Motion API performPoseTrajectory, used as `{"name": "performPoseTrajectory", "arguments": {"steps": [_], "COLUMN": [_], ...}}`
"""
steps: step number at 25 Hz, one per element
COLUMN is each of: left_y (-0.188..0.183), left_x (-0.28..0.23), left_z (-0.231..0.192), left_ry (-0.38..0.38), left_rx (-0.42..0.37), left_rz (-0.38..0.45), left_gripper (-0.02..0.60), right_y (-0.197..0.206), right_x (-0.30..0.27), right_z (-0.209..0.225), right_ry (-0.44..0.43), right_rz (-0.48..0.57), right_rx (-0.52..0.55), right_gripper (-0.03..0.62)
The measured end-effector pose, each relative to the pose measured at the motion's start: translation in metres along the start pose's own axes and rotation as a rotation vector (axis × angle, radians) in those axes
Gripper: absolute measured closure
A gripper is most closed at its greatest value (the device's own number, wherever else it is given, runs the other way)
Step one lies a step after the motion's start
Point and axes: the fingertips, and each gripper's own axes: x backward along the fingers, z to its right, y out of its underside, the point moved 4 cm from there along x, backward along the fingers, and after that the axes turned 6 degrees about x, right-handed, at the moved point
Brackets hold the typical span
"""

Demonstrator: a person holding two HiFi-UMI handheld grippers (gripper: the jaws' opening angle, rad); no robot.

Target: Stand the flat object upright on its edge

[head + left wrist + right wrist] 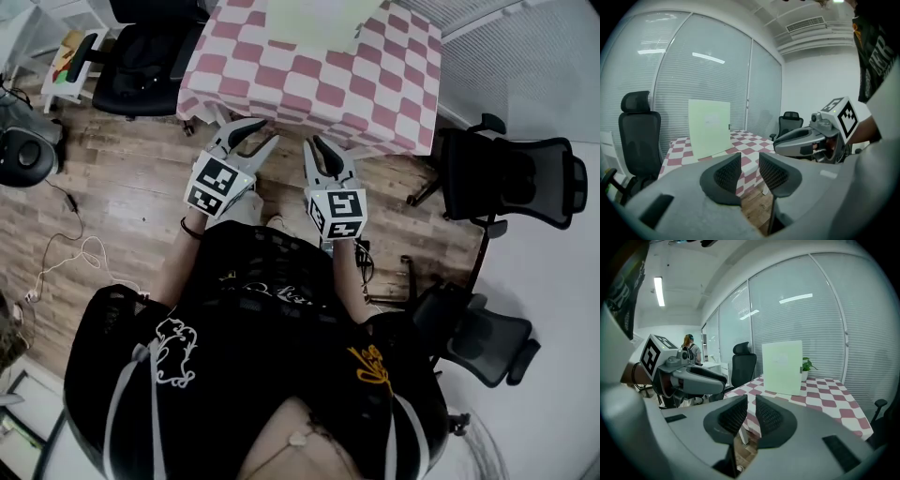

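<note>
Pale green thin rectangular board (710, 127) stands on its lower edge towards the far end of the bench with the pink-and-white checked cloth (309, 84). It is at 12 o'clock, well apart from me. My left gripper (265, 132) and right gripper (315, 143) hang short of the near bench edge, each narrowed to a slim gap with nothing between the pads. I judge the standing done, so my care is not to jolt the bench. One black office chair (141, 56) sits at 10 o'clock and a second black chair (520, 178) at 3. A pale cable (80, 253) lies on the wooden floor (122, 178) at 8.

Pale green board (323, 17) cut off by top edge, distant person (691, 351) too small
</note>
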Motion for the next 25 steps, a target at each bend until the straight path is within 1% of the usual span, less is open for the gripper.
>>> {"name": "performPoseTrajectory", "arguments": {"steps": [3,6,13,18,25], "left_y": [0.005,0.011,0.028,0.041,0.056], "left_x": [0.003,0.01,0.034,0.05,0.068], "left_z": [0.034,0.065,0.119,0.144,0.162], "left_ry": [0.01,0.011,-0.025,-0.05,-0.084], "left_rx": [0.007,-0.005,-0.015,-0.014,-0.005], "left_rz": [0.002,-0.008,-0.003,-0.006,-0.017], "left_gripper": [0.453,0.453,0.453,0.452,0.452], "right_y": [0.01,0.018,0.035,0.043,0.052], "right_x": [0.027,0.052,0.105,0.127,0.143], "right_z": [-0.002,-0.008,-0.026,-0.037,-0.05], "right_ry": [-0.007,-0.019,-0.059,-0.084,-0.123], "right_rz": [0.013,0.028,0.048,0.06,0.057], "right_rx": [-0.002,0.002,0.04,0.041,0.054], "right_gripper": [0.54,0.542,0.548,0.555,0.562]}}
